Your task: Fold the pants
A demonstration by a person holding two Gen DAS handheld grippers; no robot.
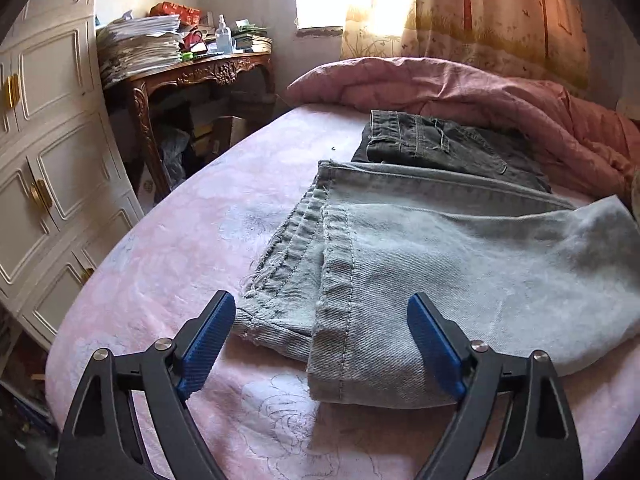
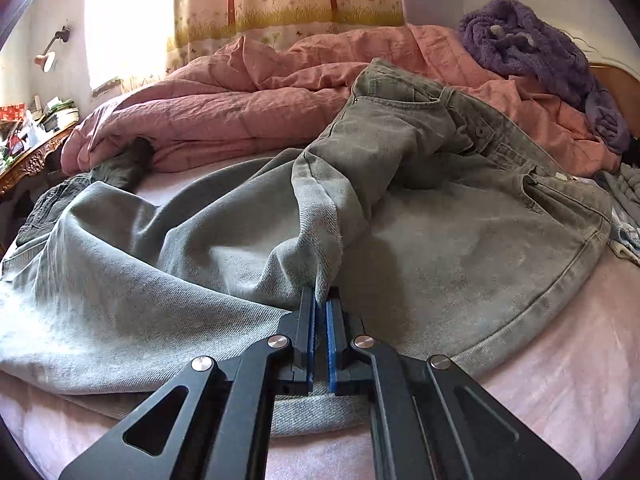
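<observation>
Light grey jeans (image 1: 460, 264) lie on the pink bed sheet (image 1: 168, 248), leg hems toward me in the left wrist view. My left gripper (image 1: 320, 320) is open, its blue pads either side of the hems, just above them. In the right wrist view the same jeans (image 2: 460, 240) spread across the bed, waistband (image 2: 492, 136) at the far right. My right gripper (image 2: 321, 304) is shut on a raised ridge of the jeans' fabric (image 2: 320, 240) near the middle.
A folded dark pair of jeans (image 1: 440, 140) lies behind the hems. A rumpled pink duvet (image 2: 248, 92) runs along the far side of the bed, with a purple towel (image 2: 540, 52) on it. A cluttered wooden desk (image 1: 200, 72) and white wardrobe (image 1: 52, 140) stand left.
</observation>
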